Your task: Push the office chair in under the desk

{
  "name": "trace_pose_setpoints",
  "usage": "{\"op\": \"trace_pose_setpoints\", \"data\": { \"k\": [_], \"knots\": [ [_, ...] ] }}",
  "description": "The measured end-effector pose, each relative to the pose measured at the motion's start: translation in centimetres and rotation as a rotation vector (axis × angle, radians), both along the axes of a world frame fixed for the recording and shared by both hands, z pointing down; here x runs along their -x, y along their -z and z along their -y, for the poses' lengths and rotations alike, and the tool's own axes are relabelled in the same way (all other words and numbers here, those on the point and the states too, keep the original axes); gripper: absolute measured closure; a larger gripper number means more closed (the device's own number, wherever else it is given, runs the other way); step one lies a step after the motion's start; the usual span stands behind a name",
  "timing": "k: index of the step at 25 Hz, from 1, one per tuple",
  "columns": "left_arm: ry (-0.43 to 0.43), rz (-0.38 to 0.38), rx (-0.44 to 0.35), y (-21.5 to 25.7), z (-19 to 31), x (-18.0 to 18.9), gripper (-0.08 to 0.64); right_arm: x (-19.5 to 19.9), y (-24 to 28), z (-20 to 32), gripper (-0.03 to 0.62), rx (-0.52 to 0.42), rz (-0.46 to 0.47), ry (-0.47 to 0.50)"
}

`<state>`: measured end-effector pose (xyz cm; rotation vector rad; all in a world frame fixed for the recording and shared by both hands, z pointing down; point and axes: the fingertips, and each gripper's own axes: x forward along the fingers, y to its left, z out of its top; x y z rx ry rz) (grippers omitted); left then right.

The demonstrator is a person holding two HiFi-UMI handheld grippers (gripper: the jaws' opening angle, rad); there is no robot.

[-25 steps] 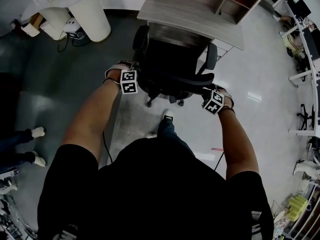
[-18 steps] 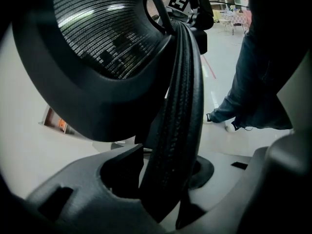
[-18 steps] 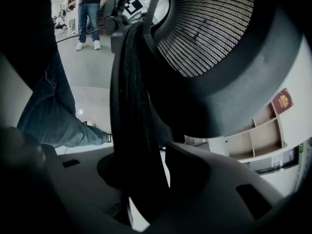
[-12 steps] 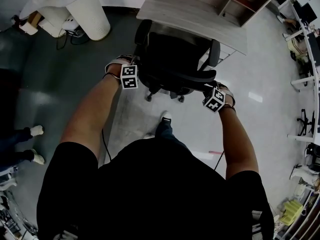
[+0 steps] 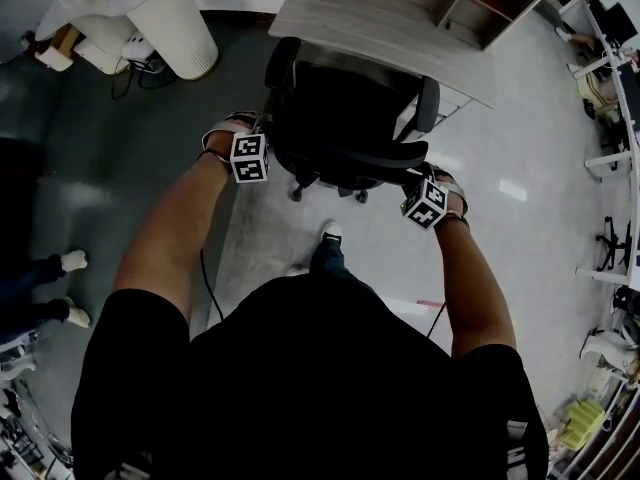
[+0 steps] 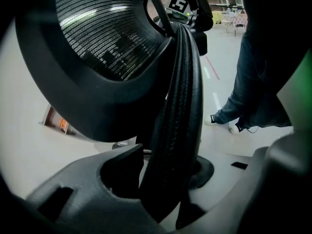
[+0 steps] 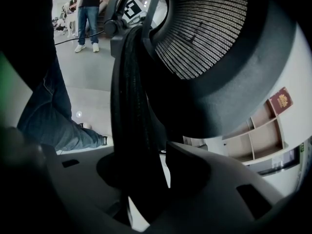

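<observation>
Left gripper (image 6: 170, 179) and right gripper (image 7: 141, 179) each pinch the black backrest rim (image 6: 178, 96) of the office chair (image 5: 340, 118), right fingers just easing wider; the chair's front sits under the grey tabletop (image 5: 380, 30)

Overhead plus two close-ups of chair (image 5: 345, 118)

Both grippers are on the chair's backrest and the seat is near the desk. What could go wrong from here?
1. The armrest sits close to the edge of the desk. Pushing further could jam it against the top.
2. The right gripper has just eased its jaws open a little on the backrest. It might slip off while the left gripper is clamped, which would skew the push.
</observation>
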<state>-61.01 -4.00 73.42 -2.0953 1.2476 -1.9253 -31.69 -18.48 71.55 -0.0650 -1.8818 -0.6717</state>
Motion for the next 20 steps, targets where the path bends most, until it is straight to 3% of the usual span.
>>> {"op": "trace_pose_setpoints", "data": {
  "k": [14, 20],
  "knots": [
    [0.013, -0.034, 0.026, -0.3, -0.4, -0.3, 0.368, 0.1, 0.1, -0.1, 0.417, -0.001, -0.004, 0.008],
    [0.008, -0.061, 0.102, -1.0, -1.3, -0.2, 0.353, -0.2, 0.0, -0.7, 0.416, 0.013, -0.034, 0.012]
  ]
}}
